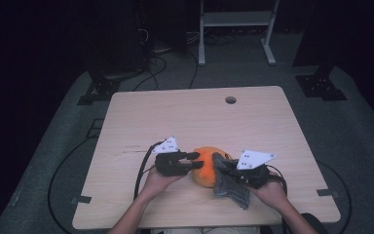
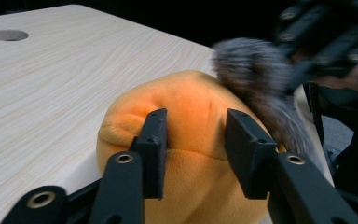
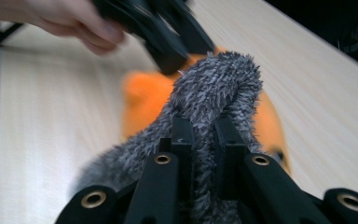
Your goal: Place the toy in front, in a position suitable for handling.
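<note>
An orange plush ball (image 1: 204,168) lies on the wooden table (image 1: 199,112) near its front edge. My left gripper (image 1: 195,161) comes at it from the left and is shut on a fold of the orange plush (image 2: 196,135), which fills the gap between its jaws. A grey furry cloth (image 1: 231,187) lies draped over the ball's right side and hangs toward the front edge. My right gripper (image 1: 220,163) is shut on a ridge of that grey cloth (image 3: 216,86), which bulges up between its jaws (image 3: 204,125). Behind the cloth the orange plush (image 3: 140,100) looks blurred.
A round cable hole (image 1: 231,100) sits near the table's far edge. Cables trail from both grippers off the front of the table. The floor behind holds a white frame (image 1: 236,29) and dark stands. In the right gripper view the left gripper (image 3: 168,37) hovers just beyond the cloth.
</note>
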A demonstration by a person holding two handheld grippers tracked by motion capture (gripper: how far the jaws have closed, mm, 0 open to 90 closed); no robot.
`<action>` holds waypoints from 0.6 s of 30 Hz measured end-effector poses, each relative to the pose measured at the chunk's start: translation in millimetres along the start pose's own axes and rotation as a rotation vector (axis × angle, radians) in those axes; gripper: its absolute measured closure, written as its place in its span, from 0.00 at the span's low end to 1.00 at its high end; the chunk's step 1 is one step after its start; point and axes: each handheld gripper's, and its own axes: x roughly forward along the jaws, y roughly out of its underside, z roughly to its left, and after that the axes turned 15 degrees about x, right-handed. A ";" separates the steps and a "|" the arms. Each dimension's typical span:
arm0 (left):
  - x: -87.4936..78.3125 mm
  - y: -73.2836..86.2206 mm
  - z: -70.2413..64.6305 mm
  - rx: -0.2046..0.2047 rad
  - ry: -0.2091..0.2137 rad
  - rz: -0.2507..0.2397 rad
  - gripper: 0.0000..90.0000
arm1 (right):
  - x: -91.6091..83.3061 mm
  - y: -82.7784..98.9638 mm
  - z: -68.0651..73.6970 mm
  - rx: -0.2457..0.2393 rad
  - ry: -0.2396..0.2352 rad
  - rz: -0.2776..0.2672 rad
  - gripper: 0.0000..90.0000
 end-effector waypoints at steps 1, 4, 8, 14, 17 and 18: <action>0.9 -0.1 0.2 -0.007 -0.001 -0.007 0.68 | 0.6 -2.5 6.2 -0.021 -0.011 -0.005 0.89; 0.7 0.6 2.5 -0.011 -0.006 0.005 0.68 | 12.2 -1.6 12.4 -0.056 0.001 0.030 0.89; -2.0 2.4 3.8 -0.023 -0.012 -0.001 0.61 | 6.2 6.7 0.5 -0.008 0.018 0.048 0.90; 1.4 2.6 3.0 -0.020 -0.021 -0.017 0.64 | 1.2 3.8 10.3 -0.036 -0.016 0.033 0.89; 2.1 2.6 2.8 -0.018 -0.022 -0.016 0.66 | 10.6 -3.2 24.1 -0.094 -0.052 0.047 0.89; 1.6 3.0 3.5 -0.017 -0.025 -0.013 0.66 | 13.9 -3.7 26.0 -0.108 -0.051 0.057 0.89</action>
